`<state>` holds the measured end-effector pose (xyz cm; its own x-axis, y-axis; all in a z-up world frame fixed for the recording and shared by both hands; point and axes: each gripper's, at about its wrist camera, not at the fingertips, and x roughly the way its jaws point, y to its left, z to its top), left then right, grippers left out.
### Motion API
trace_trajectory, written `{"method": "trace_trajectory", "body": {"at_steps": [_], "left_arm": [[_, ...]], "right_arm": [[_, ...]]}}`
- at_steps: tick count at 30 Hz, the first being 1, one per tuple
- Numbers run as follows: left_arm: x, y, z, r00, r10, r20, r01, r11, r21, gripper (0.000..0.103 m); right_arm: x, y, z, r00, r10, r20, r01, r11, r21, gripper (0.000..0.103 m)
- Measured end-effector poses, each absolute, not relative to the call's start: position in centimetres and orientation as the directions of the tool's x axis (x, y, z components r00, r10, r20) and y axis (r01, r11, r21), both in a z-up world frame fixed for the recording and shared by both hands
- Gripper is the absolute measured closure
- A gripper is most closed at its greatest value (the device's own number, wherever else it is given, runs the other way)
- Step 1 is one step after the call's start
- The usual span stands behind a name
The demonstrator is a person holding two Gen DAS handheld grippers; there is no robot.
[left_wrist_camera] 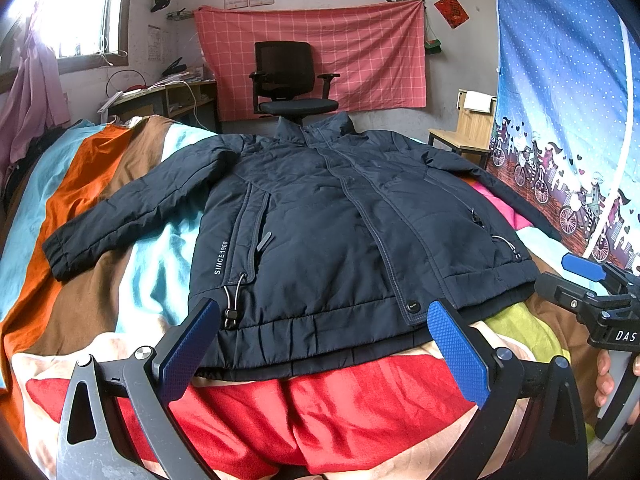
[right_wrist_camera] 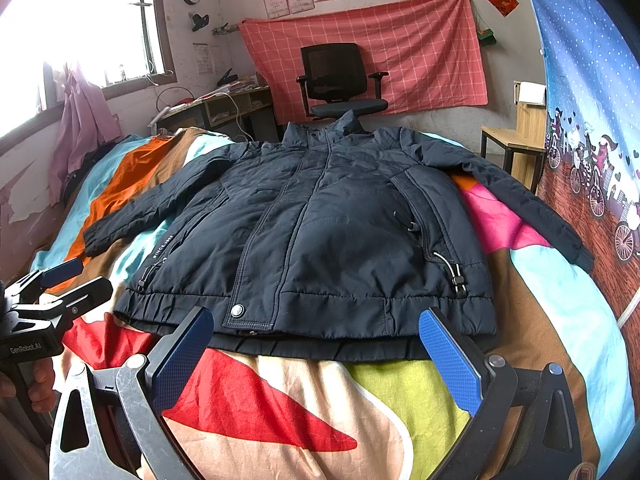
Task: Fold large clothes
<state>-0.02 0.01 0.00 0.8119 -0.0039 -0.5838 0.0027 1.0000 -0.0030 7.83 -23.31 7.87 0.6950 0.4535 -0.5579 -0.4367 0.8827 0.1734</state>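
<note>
The dark navy jacket lies flat, front up, on the colourful bed cover, its hem just ahead of the left hand-held gripper and right hand-held gripper, both spread wide and empty.

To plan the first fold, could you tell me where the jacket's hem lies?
In both views the hem lies just beyond both open grippers, on the colourful bedspread.

Open bed cover in front of the jacket's bottom edge, with room to reach in from the near side. More bare cover on both sides under the spread sleeves. Blue curtain close along the right side of the bed, chair and desk well back behind the collar.
</note>
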Motion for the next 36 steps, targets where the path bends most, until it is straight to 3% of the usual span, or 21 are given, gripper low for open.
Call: {"method": "trace_trajectory", "body": {"at_steps": [15, 20, 27, 36], "left_arm": [[0.8, 0.7, 0.0, 0.792, 0.007, -0.610, -0.019, 1.000, -0.014, 0.001], [3.1, 2.9, 0.7, 0.758, 0.023, -0.651, -0.051, 0.998, -0.024, 0.001], [5.9, 5.2, 4.0, 0.730, 0.060, -0.681, -0.037, 0.998, 0.049, 0.001], [8.6, 7.5, 8.1, 0.762, 0.120, -0.636, -0.029, 0.988, 0.151, 0.001]], "right_arm": [[8.3, -22.7, 7.6, 0.687, 0.440, -0.578, -0.440, 0.885, 0.151, 0.000], [11.0, -20.7, 7.7, 0.621, 0.428, -0.657, -0.452, 0.880, 0.147, 0.000], [14.5, -17.3, 11.1, 0.620, 0.404, -0.673, -0.477, 0.875, 0.085, 0.000], [20.5, -16.6, 15.2, 0.670, 0.365, -0.647, -0.402, 0.910, 0.098, 0.000]]}}
